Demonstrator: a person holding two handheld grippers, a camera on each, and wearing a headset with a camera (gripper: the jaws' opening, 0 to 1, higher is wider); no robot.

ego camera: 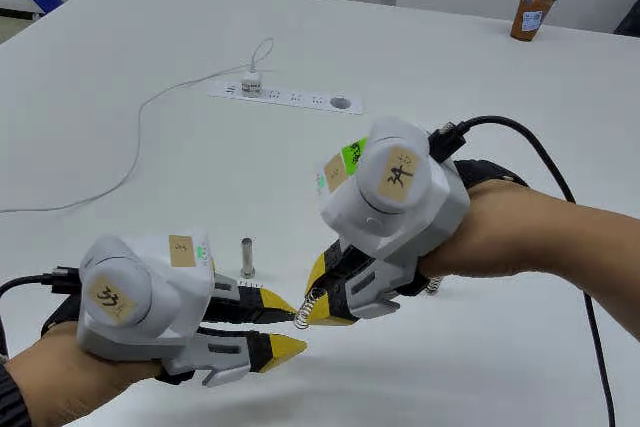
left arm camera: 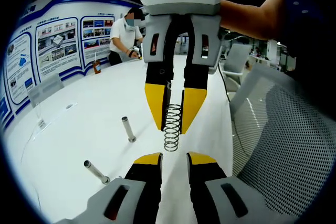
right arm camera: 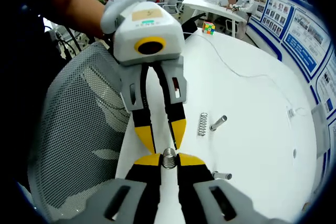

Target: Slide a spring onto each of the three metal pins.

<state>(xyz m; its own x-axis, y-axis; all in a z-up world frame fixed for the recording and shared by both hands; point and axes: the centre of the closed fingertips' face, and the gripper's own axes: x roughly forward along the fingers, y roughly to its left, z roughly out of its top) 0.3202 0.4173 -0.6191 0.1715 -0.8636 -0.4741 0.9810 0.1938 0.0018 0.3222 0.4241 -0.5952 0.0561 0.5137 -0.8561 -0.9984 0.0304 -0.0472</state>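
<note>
— On the table [ego camera: 150, 27], what takes up the most room?
— That white top itself, then a mesh chair [left arm camera: 283, 140] right beside its edge.

— And the grippers?
— The right gripper [ego camera: 318, 299] slants down and to the left in the head view, with its jaws clamped on a spring [ego camera: 308, 309]. In its own view that spring [right arm camera: 168, 157] is end-on, pinched between the yellow tips.

— The left one?
— The left gripper [ego camera: 298, 327] sits low, just beside the right one. Its jaws are apart, with a gap between them. In the left gripper view the spring hangs from the right gripper's tips, its free end just over that gap. Whether it touches, I cannot tell.

— Anything further off?
— A power strip [ego camera: 290, 97] lies mid-table, and a cup [ego camera: 533, 9] with a straw stands near the far edge.

— The pins?
— One pin [ego camera: 247, 257] stands upright just behind the left gripper. A second pin [left arm camera: 96, 171] sits on the table to the left of the jaws in the left gripper view.

— Smaller still?
— A loose spring [right arm camera: 202, 123] lies just beside a pin in the right gripper view
</note>
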